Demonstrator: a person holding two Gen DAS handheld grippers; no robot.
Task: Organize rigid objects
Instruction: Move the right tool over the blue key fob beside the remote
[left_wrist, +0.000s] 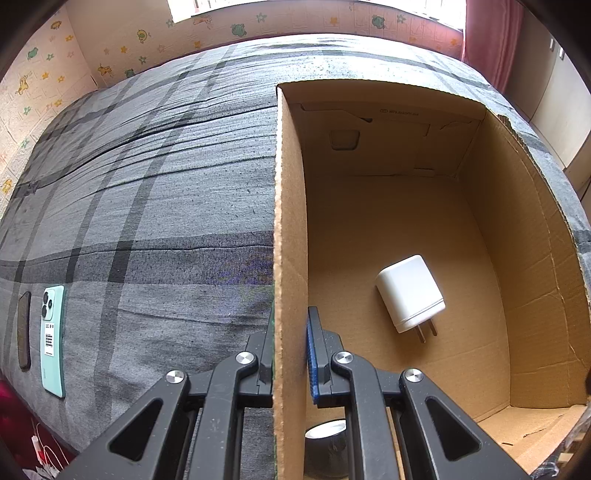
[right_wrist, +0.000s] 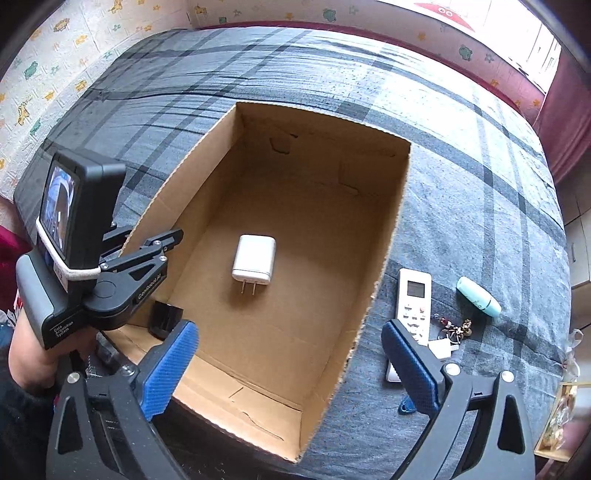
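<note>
An open cardboard box (right_wrist: 391, 236) stands on the plaid bed; a white plug charger (right_wrist: 254, 258) lies on its floor, also in the left wrist view (left_wrist: 410, 293). My left gripper (left_wrist: 290, 332) is shut on the box's left wall (left_wrist: 290, 221), one finger inside, one outside; it shows in the right wrist view (right_wrist: 155, 247). My right gripper (right_wrist: 290, 354) is open and empty above the box's near right corner. A white remote (right_wrist: 413, 302), a mint tube (right_wrist: 478, 297), a keychain (right_wrist: 456, 328) and a small white block (right_wrist: 441, 349) lie right of the box.
A mint phone (left_wrist: 53, 339) and a dark phone (left_wrist: 24, 339) lie on the bed (left_wrist: 147, 184) far left of the box. A roll of tape (left_wrist: 327, 443) sits under my left gripper. A wall with cartoon stickers (left_wrist: 44, 81) borders the bed.
</note>
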